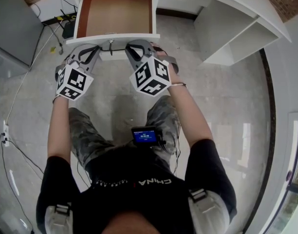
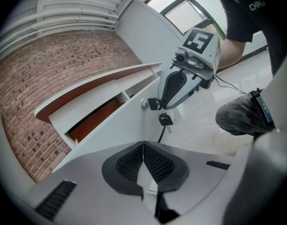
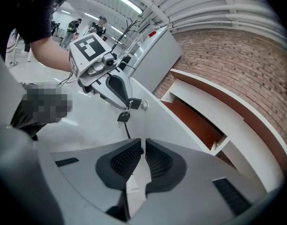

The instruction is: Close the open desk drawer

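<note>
Drawer stands pulled out of the white desk at the top centre of the head view, its brown inside bare to the camera and its white front panel nearest the person. A lock sits in the middle of that panel with a key in it, and a hanging key with a black head dangles just below. Both tongs are held up to the panel, one on each side of the lock: the left gripper to its left in the head view, the right gripper to its right, each with a marker cube at its back end. In the left gripper view the dark ribbed pads meet along a thin line, clenched with nothing between them, and the white panel rises just beyond their tips. In the right gripper view the pads are likewise drawn together on nothing, with the panel close ahead and the drawer's brown inside at the right of the frame. Whether either tip touches the panel cannot be told. The person's bare forearms reach up the frame from a black shirt, over a pale glossy floor.
</note>
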A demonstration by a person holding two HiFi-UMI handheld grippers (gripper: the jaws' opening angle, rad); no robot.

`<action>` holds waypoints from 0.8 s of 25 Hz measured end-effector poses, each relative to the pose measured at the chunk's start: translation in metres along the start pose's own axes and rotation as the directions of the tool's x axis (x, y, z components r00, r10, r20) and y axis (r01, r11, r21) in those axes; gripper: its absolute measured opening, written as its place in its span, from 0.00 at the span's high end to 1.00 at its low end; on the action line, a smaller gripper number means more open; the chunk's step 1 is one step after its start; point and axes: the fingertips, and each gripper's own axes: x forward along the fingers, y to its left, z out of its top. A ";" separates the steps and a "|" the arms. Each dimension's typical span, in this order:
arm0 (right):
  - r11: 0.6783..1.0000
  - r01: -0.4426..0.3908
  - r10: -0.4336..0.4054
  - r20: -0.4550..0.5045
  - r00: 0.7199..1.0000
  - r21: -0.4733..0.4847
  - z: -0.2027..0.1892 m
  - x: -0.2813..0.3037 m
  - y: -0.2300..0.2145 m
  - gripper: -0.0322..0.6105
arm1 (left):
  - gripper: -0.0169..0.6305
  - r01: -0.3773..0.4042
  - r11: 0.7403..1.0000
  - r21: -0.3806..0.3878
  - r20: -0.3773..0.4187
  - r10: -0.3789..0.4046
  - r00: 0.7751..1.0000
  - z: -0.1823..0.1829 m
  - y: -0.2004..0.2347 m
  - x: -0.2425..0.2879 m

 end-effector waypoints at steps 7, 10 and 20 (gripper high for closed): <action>0.998 -0.058 0.058 -0.003 0.998 0.006 0.015 -0.001 -0.019 0.88 | 0.95 0.054 0.999 0.002 -0.002 -0.054 0.999 0.014 0.020 0.000; 0.996 -0.079 0.079 0.012 0.997 0.031 0.023 -0.001 -0.026 0.85 | 0.95 0.052 0.998 -0.035 0.017 -0.052 0.999 0.021 0.029 -0.001; 0.992 -0.112 0.113 0.014 0.993 -0.049 0.040 0.003 -0.030 0.77 | 0.95 0.083 0.991 -0.105 0.063 -0.077 0.995 0.036 0.042 -0.002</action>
